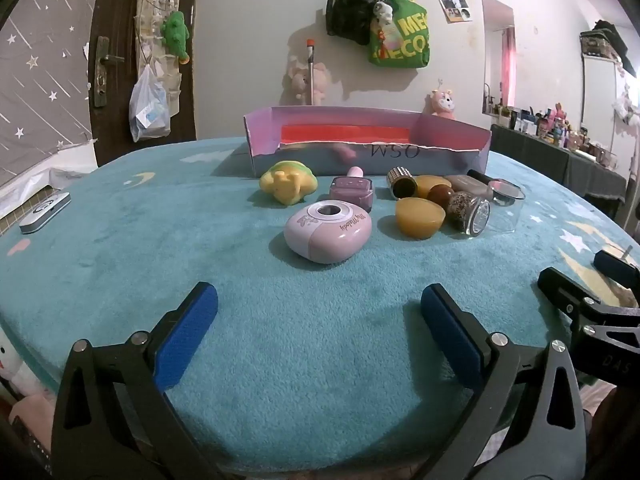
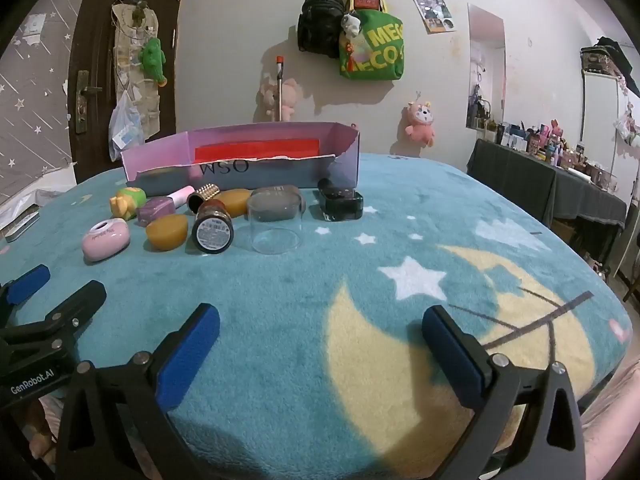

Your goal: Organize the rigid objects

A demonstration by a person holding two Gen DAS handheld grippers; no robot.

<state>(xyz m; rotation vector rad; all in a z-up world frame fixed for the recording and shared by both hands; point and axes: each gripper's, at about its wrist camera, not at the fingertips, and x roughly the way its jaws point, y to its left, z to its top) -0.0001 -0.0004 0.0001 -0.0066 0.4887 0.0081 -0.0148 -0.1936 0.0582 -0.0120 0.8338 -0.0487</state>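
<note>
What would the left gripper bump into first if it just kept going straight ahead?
Probably the pink My Melody case. The open left gripper points across bare blue blanket toward it, and nothing lies between. Depth is hard to judge through the fisheye, so the gripper might pass slightly beside it.

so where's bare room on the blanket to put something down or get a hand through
Bare blanket lies right of the clear glass cup and dark box, and in front of the pink case. It is crowded along the front of the cardboard box, from yellow toy to cup.

Blanket point(image 2: 280, 288) (teal) under box point(image 2: 240, 168)
</note>
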